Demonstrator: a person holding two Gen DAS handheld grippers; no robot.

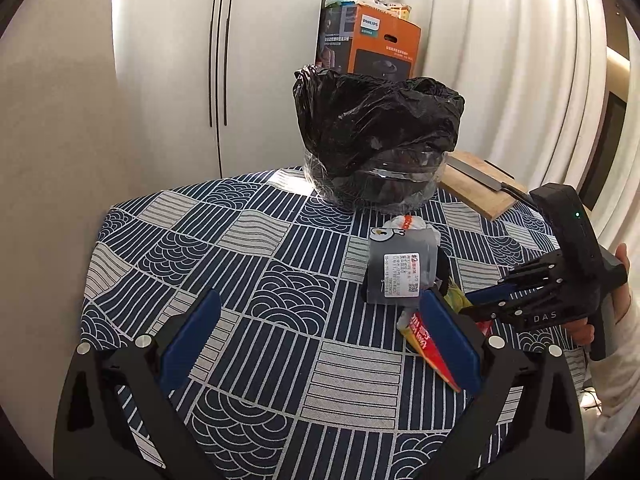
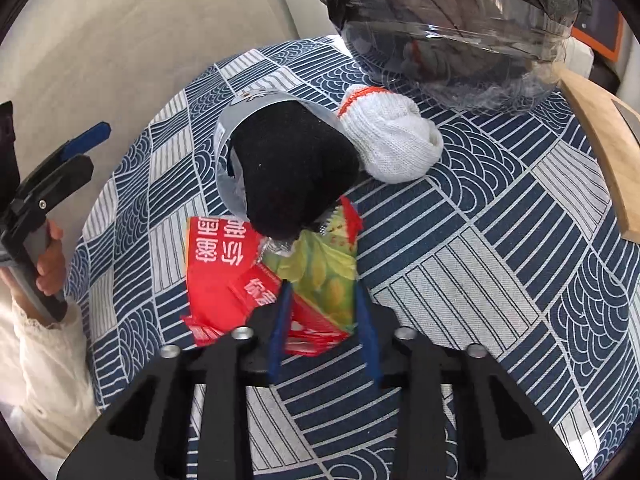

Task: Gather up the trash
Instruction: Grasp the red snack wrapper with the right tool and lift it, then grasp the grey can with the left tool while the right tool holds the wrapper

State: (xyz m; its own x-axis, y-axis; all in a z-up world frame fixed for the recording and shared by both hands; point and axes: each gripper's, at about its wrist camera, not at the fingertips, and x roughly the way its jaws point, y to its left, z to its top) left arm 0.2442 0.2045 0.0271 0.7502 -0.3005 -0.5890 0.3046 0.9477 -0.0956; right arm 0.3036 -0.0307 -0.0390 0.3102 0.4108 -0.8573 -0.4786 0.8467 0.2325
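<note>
A pile of trash lies on the patterned tablecloth: a grey courier bag with a black cloth in it, a white knit glove, a red wrapper and a green-yellow wrapper. A bin lined with a black bag stands behind the pile. My left gripper is open above the table, left of the pile. My right gripper is partly closed, its blue fingers on either side of the green-yellow and red wrappers' near edge. It also shows in the left wrist view.
A wooden cutting board with a knife lies right of the bin. An orange Philips box stuffed with rubbish stands behind it. White cupboard doors and a curtain lie beyond the table. The table's edge runs on the left.
</note>
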